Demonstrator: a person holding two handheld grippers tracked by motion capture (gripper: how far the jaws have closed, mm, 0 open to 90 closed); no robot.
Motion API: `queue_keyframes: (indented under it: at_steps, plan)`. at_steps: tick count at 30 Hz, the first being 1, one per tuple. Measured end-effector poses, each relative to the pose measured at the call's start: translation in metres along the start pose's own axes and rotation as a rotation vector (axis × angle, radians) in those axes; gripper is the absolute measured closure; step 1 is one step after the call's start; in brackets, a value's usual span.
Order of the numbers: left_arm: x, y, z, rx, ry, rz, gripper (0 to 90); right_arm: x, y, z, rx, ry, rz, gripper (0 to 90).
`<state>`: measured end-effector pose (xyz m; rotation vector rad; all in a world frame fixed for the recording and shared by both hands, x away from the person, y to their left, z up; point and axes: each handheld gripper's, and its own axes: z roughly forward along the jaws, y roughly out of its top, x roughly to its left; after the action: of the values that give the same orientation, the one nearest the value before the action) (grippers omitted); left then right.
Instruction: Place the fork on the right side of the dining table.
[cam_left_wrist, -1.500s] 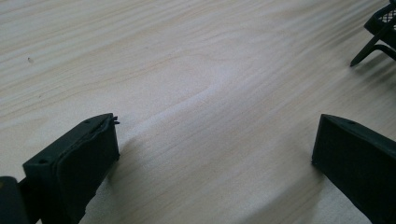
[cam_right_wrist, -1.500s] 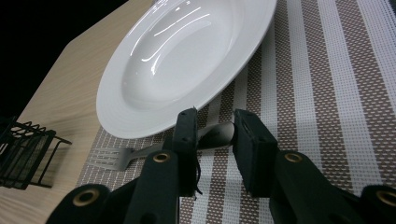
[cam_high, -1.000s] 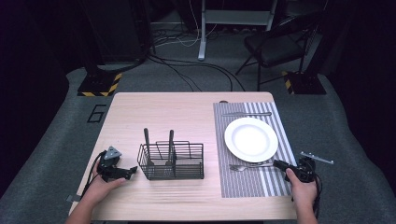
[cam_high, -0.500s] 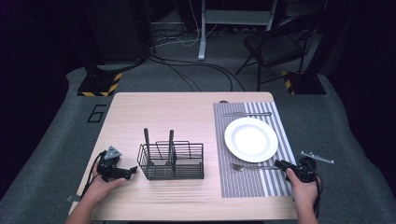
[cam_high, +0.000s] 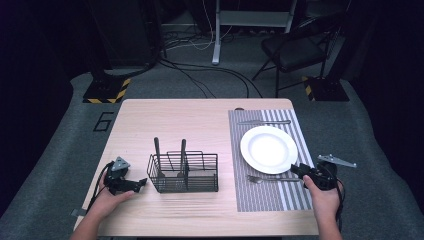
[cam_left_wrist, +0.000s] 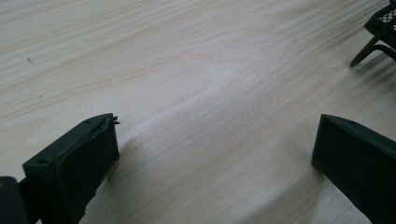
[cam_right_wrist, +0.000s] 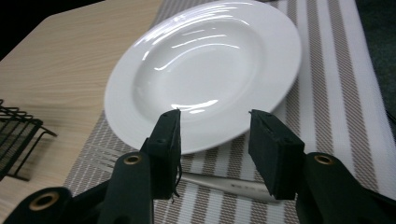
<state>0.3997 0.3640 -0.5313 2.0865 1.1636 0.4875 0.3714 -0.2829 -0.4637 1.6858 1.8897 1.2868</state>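
A white plate (cam_high: 269, 149) sits on a striped placemat (cam_high: 260, 192), and everything else is best placed from it. Just on the person's side of the plate a fork (cam_high: 267, 178) lies across the mat, tines pointing away from the right gripper (cam_high: 298, 170), which hangs at the fork's handle end. In the right gripper view the jaws stand partly open with nothing between them, straddling the handle (cam_right_wrist: 224, 183) below; the plate's near rim shows in the gap. That posture looks like a hand either lining up a grasp or just off one, though the low angle makes it hard to say whether the pads touch the metal.

Beyond the plate, at the mat's far edge, lies another piece of cutlery (cam_high: 263, 122), probably a knife. Well to the plate's left stands a black wire caddy (cam_high: 184, 173) with two dark handles upright in it. Left of that again, the left gripper (cam_high: 138, 184) rests low on the table (cam_high: 190, 120), jaws wide apart and empty, seemingly parked out of the way.
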Motion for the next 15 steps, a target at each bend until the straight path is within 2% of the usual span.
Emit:
queue_keyframes:
  at_steps: [3, 4, 5, 6, 8, 9, 11, 15]
  plan:
    - [0.000, 0.000, 0.000, 0.001, 0.000, 0.000, 0.1, 0.009, 0.004, 0.002, 0.007, 0.021, -0.022, 48.7]
    - [0.000, 0.000, 0.000, 0.000, 0.000, 0.000, 0.1, 0.020, 0.008, 0.005, 0.021, 0.046, -0.047, 48.1]
    - [0.000, 0.000, 0.000, 0.000, 0.000, 0.000, 0.1, 0.020, 0.008, 0.005, 0.021, 0.046, -0.047, 48.1]
    - [0.000, 0.000, 0.000, 0.000, 0.000, 0.001, 0.1, 0.029, 0.010, 0.006, 0.026, 0.062, -0.074, 47.1]
    - [0.000, 0.000, 0.000, 0.000, 0.000, 0.000, 0.1, 0.034, 0.012, 0.007, 0.025, 0.067, -0.087, 46.0]
    - [0.000, 0.000, 0.000, 0.000, 0.000, 0.001, 0.1, 0.043, 0.014, 0.008, 0.024, 0.080, -0.104, 44.4]
    - [0.000, 0.000, 0.000, 0.000, 0.000, 0.000, 0.1, 0.046, 0.015, 0.009, 0.019, 0.087, -0.115, 44.1]
    - [0.000, 0.000, 0.000, 0.000, 0.000, 0.001, 0.1, 0.062, 0.018, 0.013, 0.017, 0.106, -0.162, 42.7]
